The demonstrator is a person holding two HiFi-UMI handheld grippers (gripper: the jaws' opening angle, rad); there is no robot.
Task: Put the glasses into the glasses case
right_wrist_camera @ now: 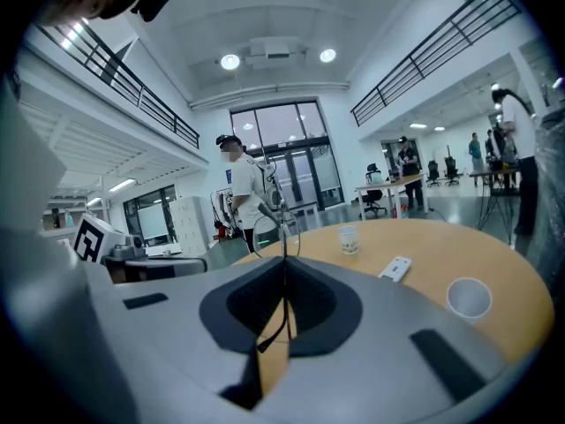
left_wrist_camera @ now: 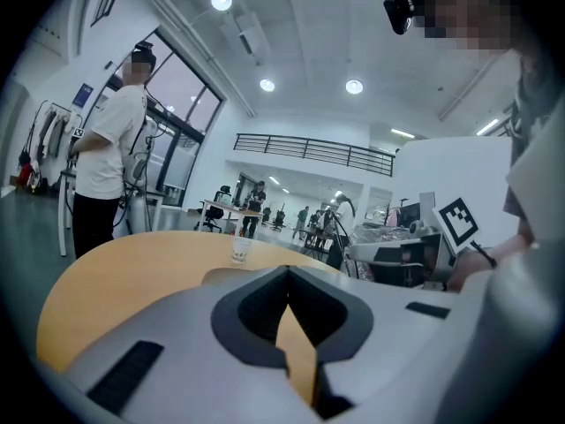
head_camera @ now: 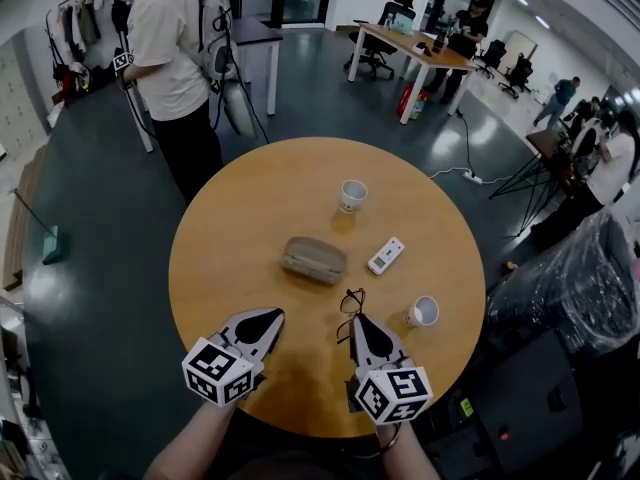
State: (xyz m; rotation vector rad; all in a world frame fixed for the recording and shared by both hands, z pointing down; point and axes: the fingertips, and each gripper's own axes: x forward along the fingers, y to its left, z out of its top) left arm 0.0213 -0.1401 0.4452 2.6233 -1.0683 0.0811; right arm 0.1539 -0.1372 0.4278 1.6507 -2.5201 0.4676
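A closed tan glasses case [head_camera: 313, 259] lies near the middle of the round wooden table [head_camera: 250, 208]. The dark thin-framed glasses [head_camera: 350, 302] are just right of it and nearer to me, held up by my right gripper [head_camera: 358, 320]. In the right gripper view the right gripper [right_wrist_camera: 284, 259] is shut on a thin temple arm, and one lens [right_wrist_camera: 265, 226] stands up past the tips. My left gripper [head_camera: 266, 320] hovers over the table in front of the case. In its own view the left gripper [left_wrist_camera: 287, 270] is shut with nothing in it.
A white remote [head_camera: 386, 256] lies right of the case. One paper cup [head_camera: 352, 196] stands behind it. A second cup [head_camera: 423, 312] lies close to the right gripper. A person [head_camera: 178, 58] stands beyond the table's far left edge.
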